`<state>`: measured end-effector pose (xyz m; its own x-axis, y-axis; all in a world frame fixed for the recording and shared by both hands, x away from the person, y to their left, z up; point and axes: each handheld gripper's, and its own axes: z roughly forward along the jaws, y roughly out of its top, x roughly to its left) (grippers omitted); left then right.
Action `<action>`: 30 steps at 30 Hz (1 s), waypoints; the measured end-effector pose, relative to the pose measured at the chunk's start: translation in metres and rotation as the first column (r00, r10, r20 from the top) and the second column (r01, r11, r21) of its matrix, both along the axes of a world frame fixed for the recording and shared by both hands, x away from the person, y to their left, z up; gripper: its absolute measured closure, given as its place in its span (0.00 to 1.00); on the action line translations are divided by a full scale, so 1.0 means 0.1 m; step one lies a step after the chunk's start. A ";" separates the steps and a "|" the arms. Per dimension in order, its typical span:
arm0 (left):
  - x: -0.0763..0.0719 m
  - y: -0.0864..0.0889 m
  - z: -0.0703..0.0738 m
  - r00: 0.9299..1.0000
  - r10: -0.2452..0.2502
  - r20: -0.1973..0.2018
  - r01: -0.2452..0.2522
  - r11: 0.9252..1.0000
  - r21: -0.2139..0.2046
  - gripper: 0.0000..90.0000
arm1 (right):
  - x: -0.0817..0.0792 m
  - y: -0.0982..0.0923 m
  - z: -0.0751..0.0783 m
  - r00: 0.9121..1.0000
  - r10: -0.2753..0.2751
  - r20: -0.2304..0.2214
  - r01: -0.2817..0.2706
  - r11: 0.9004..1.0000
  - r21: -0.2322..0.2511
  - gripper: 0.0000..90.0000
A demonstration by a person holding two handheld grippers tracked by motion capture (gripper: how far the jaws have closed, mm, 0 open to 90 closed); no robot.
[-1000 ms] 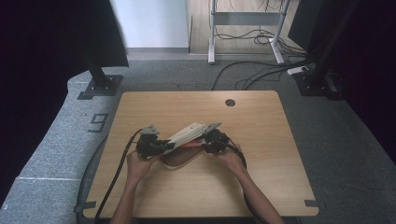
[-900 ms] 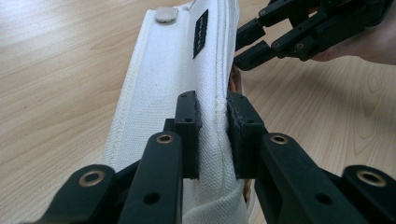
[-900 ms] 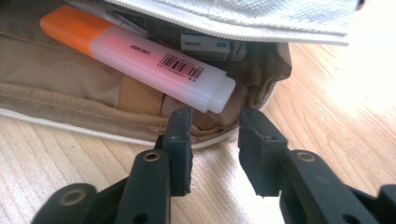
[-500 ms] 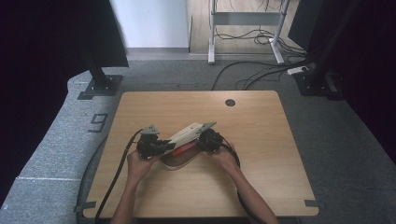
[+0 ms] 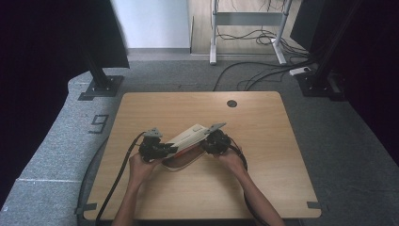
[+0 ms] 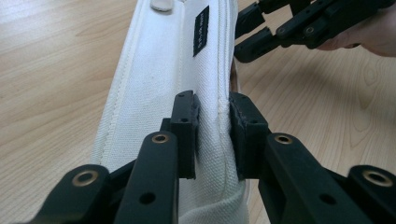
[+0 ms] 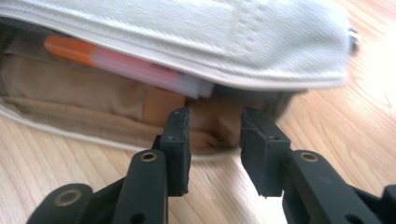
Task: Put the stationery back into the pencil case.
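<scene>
Overhead, your pouch (image 5: 186, 141) lies mid-table (image 5: 263, 165) between both grippers. Your left gripper (image 6: 212, 135) pinches its white edge tight. Your right gripper (image 7: 212, 140), jaws just reopened, gapes empty at its mouth, pens (image 7: 126, 63) inside.

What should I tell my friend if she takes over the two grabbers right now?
Left gripper: shut on the white pencil case, pinching its top edge and holding the flap up.
Right gripper: open, nothing between its jaws; they have just been opening and point at the case's opening.
Things: the case lies near the middle of the wooden table. Inside, against the brown lining, is an orange and pink pen.
Done: the case is open and held open.
Left: probably working on what is inside, maybe the pen; the right gripper has not gripped anything yet.
</scene>
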<state>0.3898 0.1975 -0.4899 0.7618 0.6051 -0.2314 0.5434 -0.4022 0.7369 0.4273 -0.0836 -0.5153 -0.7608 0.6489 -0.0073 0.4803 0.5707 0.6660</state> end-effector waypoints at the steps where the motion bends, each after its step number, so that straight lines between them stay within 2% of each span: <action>1: 0.00 0.00 0.00 1.000 0.000 0.000 0.000 1.000 0.000 0.81 | 0.00 0.00 0.00 1.000 0.000 0.000 0.000 1.000 0.000 0.67; 8: -0.02 -0.06 -0.08 1.000 -0.017 -0.013 0.017 1.000 0.009 0.76 | -0.04 -0.17 -0.02 1.000 -0.023 -0.012 0.023 1.000 0.011 0.62; 13: -0.04 -0.11 -0.12 1.000 -0.031 -0.003 0.031 0.999 0.037 0.71 | -0.07 -0.23 -0.02 1.000 -0.028 -0.014 0.028 1.000 0.011 0.59; 17: -0.05 -0.16 -0.17 0.999 -0.043 0.000 0.042 0.997 0.069 0.63 | -0.07 -0.27 -0.03 0.999 -0.030 -0.017 0.030 1.000 0.010 0.57; 22: -0.09 -0.22 -0.21 0.998 -0.054 0.022 0.052 0.993 0.102 0.56 | -0.09 -0.31 -0.06 0.999 -0.035 -0.025 0.036 0.999 0.012 0.55; 28: -0.10 -0.22 -0.18 0.998 -0.062 0.021 0.060 0.995 0.084 0.43 | -0.09 -0.34 -0.05 0.999 -0.040 -0.025 0.040 0.999 0.023 0.51; 30: -0.09 -0.21 -0.17 0.998 -0.053 0.015 0.052 0.996 0.074 0.38 | -0.10 -0.36 -0.03 0.999 -0.036 -0.020 0.037 0.999 0.032 0.46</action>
